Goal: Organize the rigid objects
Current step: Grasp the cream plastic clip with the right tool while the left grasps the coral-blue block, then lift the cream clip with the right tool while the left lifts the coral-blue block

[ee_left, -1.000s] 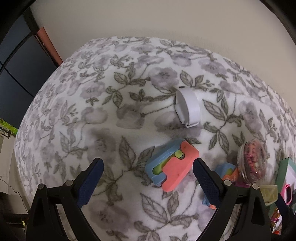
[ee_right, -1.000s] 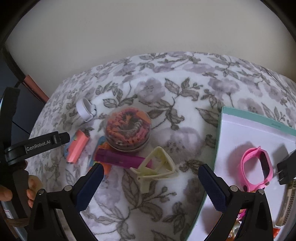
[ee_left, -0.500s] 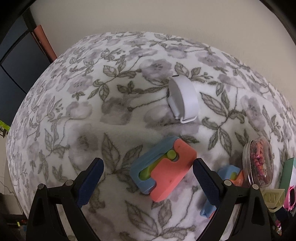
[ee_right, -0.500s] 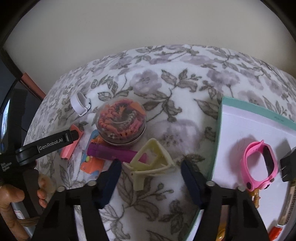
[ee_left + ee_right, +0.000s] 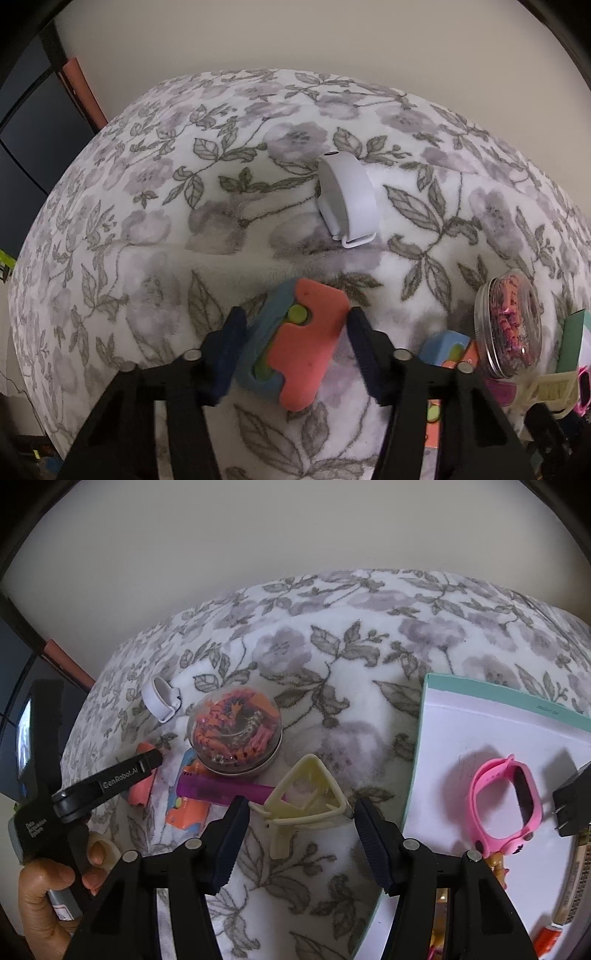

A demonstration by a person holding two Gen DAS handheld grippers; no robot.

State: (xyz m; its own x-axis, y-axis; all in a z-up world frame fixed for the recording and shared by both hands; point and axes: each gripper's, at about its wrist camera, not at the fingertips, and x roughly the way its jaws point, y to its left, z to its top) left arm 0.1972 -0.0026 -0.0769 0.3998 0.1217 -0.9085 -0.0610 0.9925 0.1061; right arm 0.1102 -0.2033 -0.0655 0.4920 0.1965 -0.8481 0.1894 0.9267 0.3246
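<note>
A coral and blue block toy [image 5: 306, 339] lies on the floral cloth [image 5: 184, 221]. My left gripper [image 5: 295, 312] straddles it. Its jaws are closing and both pads touch the block's sides. In the right wrist view a cream hair clip [image 5: 303, 816] lies between the fingers of my right gripper [image 5: 301, 803]. Those jaws are closing too, with the pads against the clip's two ends. A white tray [image 5: 480, 698] with a teal rim holds a pink watch [image 5: 506, 805] and a black plug [image 5: 572, 805].
A white band [image 5: 347, 199] lies beyond the block. A clear round jar [image 5: 234, 731] of orange pieces, a purple tube [image 5: 218, 792] and a second orange-blue toy [image 5: 184, 808] crowd the clip's left. A hand [image 5: 40, 893] grips the left tool at the left edge.
Both pairs of jaws have narrowed from wide open. The left pair has come in around the block, and the right pair has closed in on the hair clip.
</note>
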